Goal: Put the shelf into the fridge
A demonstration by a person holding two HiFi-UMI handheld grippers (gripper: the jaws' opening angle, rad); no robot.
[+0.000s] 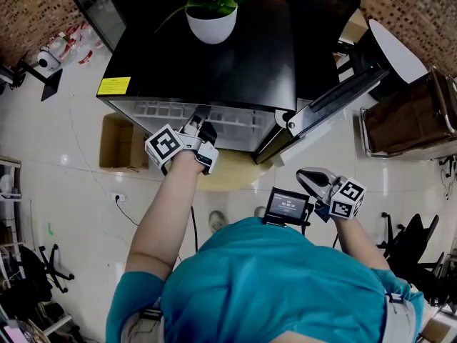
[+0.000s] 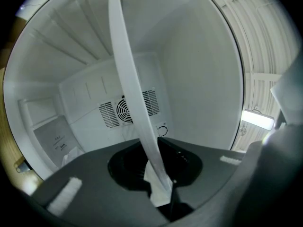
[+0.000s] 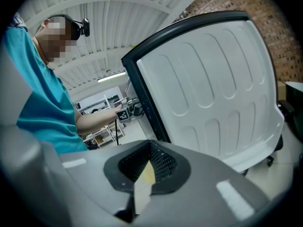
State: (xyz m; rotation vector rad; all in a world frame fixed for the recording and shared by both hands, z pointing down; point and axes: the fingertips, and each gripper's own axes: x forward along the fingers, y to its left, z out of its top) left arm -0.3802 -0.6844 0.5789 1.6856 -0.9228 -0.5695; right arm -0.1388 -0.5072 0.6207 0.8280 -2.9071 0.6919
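A black mini fridge (image 1: 207,56) stands with its door (image 1: 328,102) swung open to the right. My left gripper (image 1: 200,131) is at the fridge mouth, shut on the white shelf (image 2: 128,79). In the left gripper view the shelf shows edge-on as a thin strip that runs from the jaws (image 2: 163,193) up into the white cavity. The ribbed pale front of the shelf (image 1: 171,113) shows in the opening. My right gripper (image 1: 308,179) hangs low at the right, away from the fridge, shut with nothing in it (image 3: 139,197). It faces the door's white inner liner (image 3: 213,98).
A potted plant (image 1: 211,23) stands on the fridge top. A cardboard box (image 1: 118,141) lies on the floor left of the fridge, and a brown chair (image 1: 410,120) stands at the right. A fan vent (image 2: 124,110) is on the cavity's back wall.
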